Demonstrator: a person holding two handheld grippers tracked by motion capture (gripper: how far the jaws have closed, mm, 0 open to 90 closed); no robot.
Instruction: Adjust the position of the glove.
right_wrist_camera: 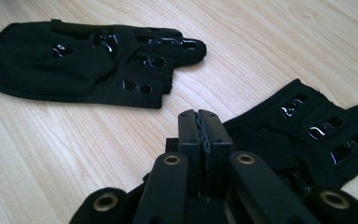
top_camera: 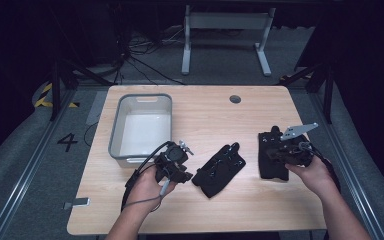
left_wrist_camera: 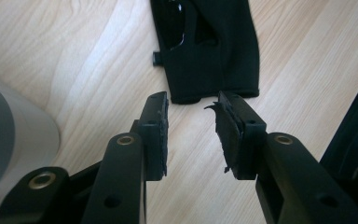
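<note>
Two black gloves lie on the wooden table (top_camera: 205, 115). One glove (top_camera: 219, 170) lies near the middle, and its cuff (left_wrist_camera: 209, 51) sits just ahead of my left gripper (left_wrist_camera: 191, 126). That gripper (top_camera: 186, 175) is open, with bare wood between its pads. The other glove (top_camera: 272, 156) lies at the right, under my right gripper (top_camera: 274, 152). In the right gripper view the jaws (right_wrist_camera: 199, 126) are shut pad to pad, low over this glove (right_wrist_camera: 307, 126). I see no fabric between them. The middle glove (right_wrist_camera: 88, 60) lies farther off.
A grey plastic bin (top_camera: 141, 127) stands at the back left of the table, close beside my left hand; its wall (left_wrist_camera: 9, 140) shows at the left of the left gripper view. A round grommet hole (top_camera: 235, 99) sits near the far edge.
</note>
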